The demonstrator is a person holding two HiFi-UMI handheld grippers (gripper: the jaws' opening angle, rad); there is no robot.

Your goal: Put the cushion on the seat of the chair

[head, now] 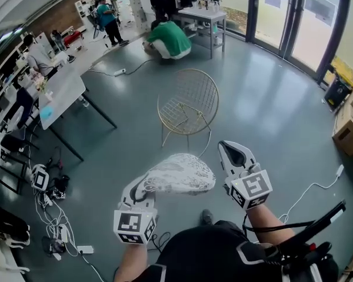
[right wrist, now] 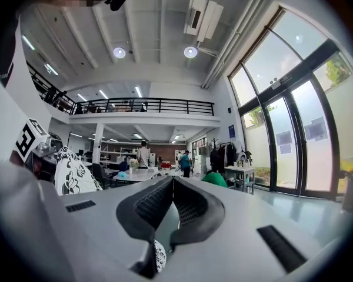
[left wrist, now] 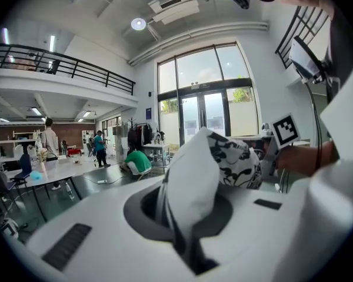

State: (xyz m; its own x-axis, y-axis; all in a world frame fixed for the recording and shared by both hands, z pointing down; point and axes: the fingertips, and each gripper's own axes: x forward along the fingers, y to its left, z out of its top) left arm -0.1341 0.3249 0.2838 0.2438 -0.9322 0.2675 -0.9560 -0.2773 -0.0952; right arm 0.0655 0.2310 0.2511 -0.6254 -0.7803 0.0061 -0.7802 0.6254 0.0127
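cushion [head: 182,172] is picked up but not delivered: it hangs in the air right in front of the person, between the two tools and well short of the chair [head: 188,98]. left gripper [head: 142,188] has its tongs clamped tight on the near-left edge of the fabric, and in the left gripper view the fabric comes straight up out of the pinch. right gripper [head: 228,150] sits just beside the cushion's right end with its tongs pressed together at the tips and nothing between the pads, so it looks like a one-sided hold. wire seat [head: 179,115] is bare. my read: pickup is done; what's left is to carry it to the chair, lower it flat on the seat, and release. orientation: long axis runs across the head view, from the left tool towards the right one, crosswise to the line to the chair. its broad patterned face is turned up at the head camera.
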